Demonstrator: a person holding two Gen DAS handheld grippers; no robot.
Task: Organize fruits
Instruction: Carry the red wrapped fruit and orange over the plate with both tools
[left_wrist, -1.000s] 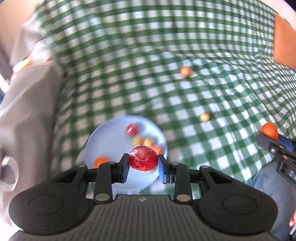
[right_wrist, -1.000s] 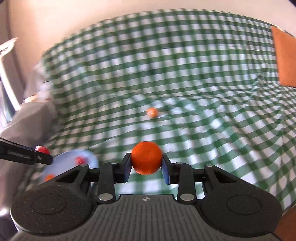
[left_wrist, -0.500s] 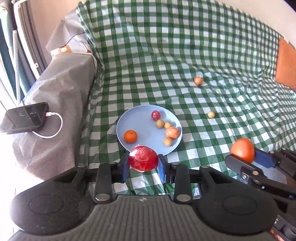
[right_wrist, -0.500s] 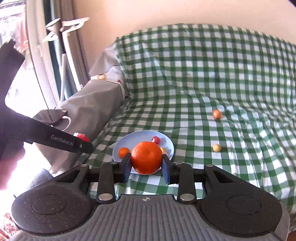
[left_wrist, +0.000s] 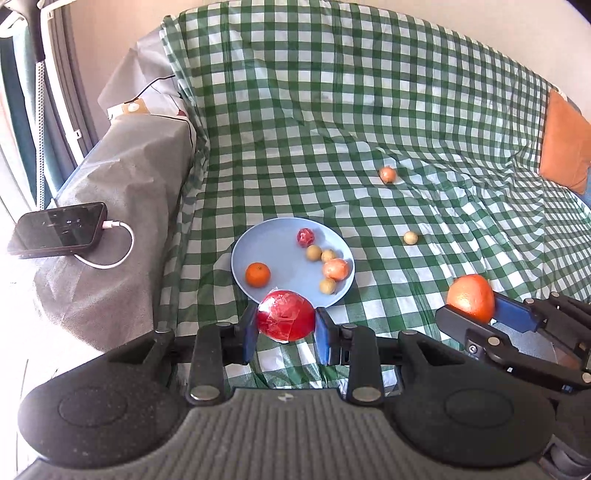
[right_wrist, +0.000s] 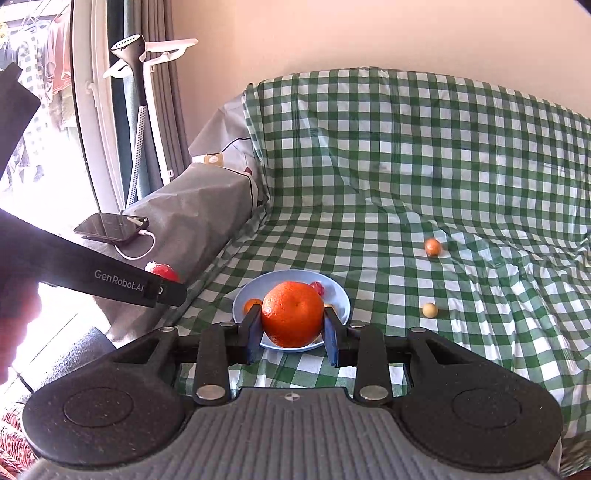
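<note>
Now we hold red fruit (left_wrist: 285, 319) clamped in left gripper (left_wrist: 285, 334), above near rim of blue plate (left_wrist: 273, 243). Right gripper (right_wrist: 292, 334) pinches orange (right_wrist: 293, 319), raised before plate. Two small fruits lie loose on checked cloth (left_wrist: 369, 110).

From the left wrist we are looking steeply down along the fingers, hovering near the plate (left_wrist: 291, 254), with the phone (left_wrist: 59, 229) at 9 o'clock. From the right wrist we are looking from lower and further back, facing the wall. Both views are sharing the plate (right_wrist: 340, 295), the checked cloth (left_wrist: 369, 122), the phone (right_wrist: 110, 228) and two loose fruits at 2 o'clock.
</note>
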